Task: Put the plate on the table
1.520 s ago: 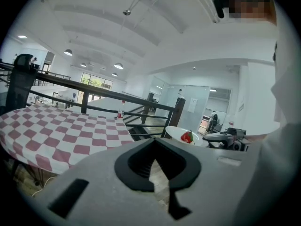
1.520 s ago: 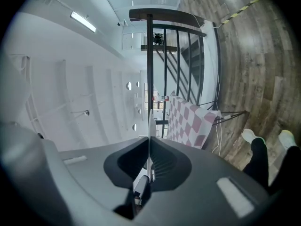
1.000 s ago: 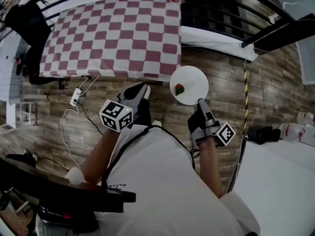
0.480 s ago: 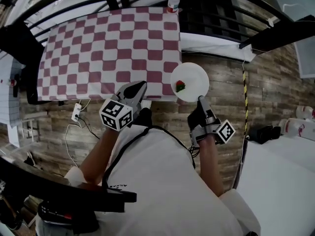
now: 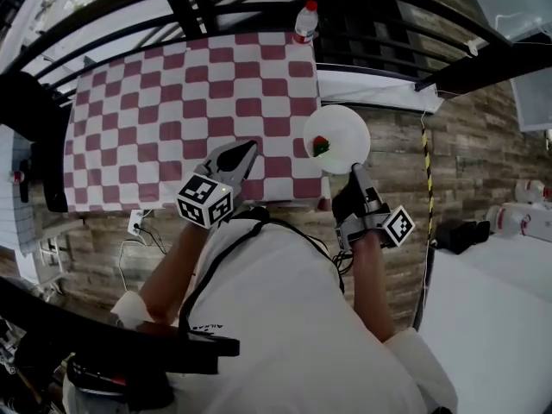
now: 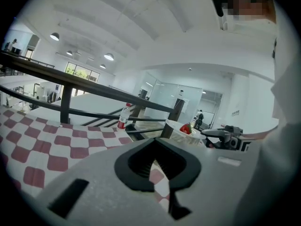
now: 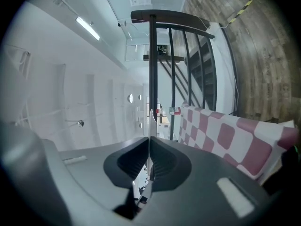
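Jaws of your right gripper (image 5: 354, 169) are pinched nearly together on the near rim of the white plate (image 5: 338, 136). Those of your left gripper (image 5: 241, 155) are closed on nothing, above the near edge of the checked table (image 5: 172, 119). The plate hangs in the air at the table's right edge, its left rim just overlapping the cloth, not yet set down.

Judge the plate stiff, smooth and breakable, light enough for one gripper. A rim grip leaves its whole width hanging beyond the pads, so it could tip or slip. Keep it level, because the strawberry (image 5: 321, 146) lies loose on it and could roll. Take hold only at the rim, as you have now.

Only the head view shows where the plate sits against the table and the water bottle (image 5: 304, 22) at the far edge. Your right gripper view shows the plate (image 7: 149, 119) edge-on as a thin sliver between the pads, which confirms the grip. Your left gripper view shows the plate (image 6: 181, 132) from the side, with the strawberry sitting on top.
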Available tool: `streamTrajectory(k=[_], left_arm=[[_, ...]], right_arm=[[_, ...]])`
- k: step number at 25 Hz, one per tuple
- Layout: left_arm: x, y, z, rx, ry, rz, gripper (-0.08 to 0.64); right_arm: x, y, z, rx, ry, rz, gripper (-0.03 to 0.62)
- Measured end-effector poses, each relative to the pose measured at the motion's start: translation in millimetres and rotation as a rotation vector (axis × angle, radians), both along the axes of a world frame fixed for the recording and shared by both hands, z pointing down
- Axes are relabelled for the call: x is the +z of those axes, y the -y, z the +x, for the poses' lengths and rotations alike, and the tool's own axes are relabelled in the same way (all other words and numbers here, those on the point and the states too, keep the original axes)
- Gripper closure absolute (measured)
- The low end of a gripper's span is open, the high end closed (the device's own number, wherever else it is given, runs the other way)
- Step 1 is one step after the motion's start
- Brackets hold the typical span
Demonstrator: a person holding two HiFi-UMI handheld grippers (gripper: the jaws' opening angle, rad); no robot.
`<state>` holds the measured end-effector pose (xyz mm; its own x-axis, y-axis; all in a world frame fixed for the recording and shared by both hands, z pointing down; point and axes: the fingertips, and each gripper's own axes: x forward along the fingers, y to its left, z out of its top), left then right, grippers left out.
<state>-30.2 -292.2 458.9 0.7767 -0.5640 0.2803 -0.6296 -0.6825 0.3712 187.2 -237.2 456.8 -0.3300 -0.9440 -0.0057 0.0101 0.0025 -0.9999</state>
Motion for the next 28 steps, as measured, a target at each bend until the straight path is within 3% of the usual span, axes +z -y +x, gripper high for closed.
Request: streamTrajectory(k=[14, 20, 28], left_arm=[[18, 68, -13, 0.012, -0.017, -0.039, 0.557], [23, 73, -6, -0.029, -0.020, -0.057, 0.557], [29, 82, -2, -0.171, 0.003, -0.081, 0.555]], right_arm=[[8, 82, -11, -0.013, -0.023, -0.002, 0.574], [13, 102, -3, -0.051, -0.007, -0.003, 0.574], [35, 140, 11, -0.194, -0.016, -0.016, 0.574]])
